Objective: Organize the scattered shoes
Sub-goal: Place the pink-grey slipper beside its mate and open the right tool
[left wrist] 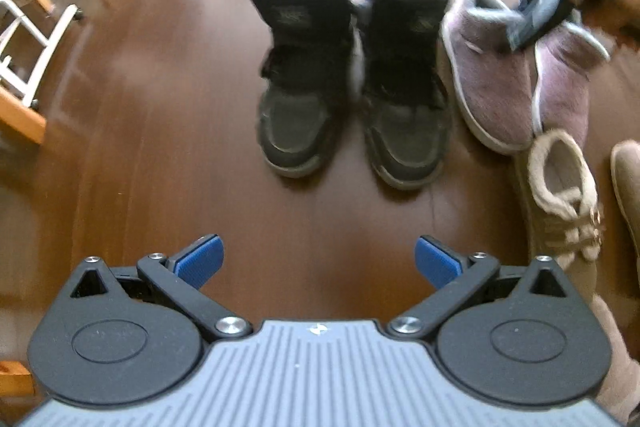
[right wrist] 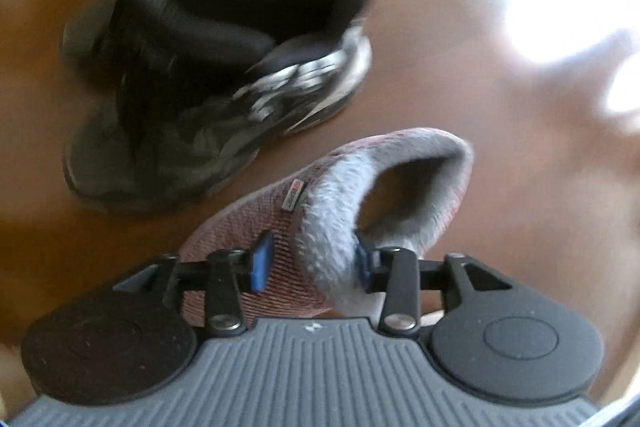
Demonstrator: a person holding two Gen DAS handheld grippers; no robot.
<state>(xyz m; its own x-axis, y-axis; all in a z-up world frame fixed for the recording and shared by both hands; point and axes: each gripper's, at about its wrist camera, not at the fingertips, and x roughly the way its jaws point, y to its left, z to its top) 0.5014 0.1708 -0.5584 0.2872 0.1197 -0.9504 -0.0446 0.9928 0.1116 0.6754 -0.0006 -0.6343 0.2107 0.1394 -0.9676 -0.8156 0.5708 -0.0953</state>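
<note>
The right gripper (right wrist: 310, 263) had its fingers (right wrist: 261, 261) set either side of a pink slipper's (right wrist: 256, 227) furry collar, whether pressing I could not tell. The left gripper (left wrist: 318, 259) hung spread and empty over the floor (left wrist: 160, 147). Farther off stood black shoes (left wrist: 352, 79), paired, pink slippers to their right.

We see a dark brown wooden floor (left wrist: 160, 131) under bright glare, a white chair frame (left wrist: 28, 47) at left.
</note>
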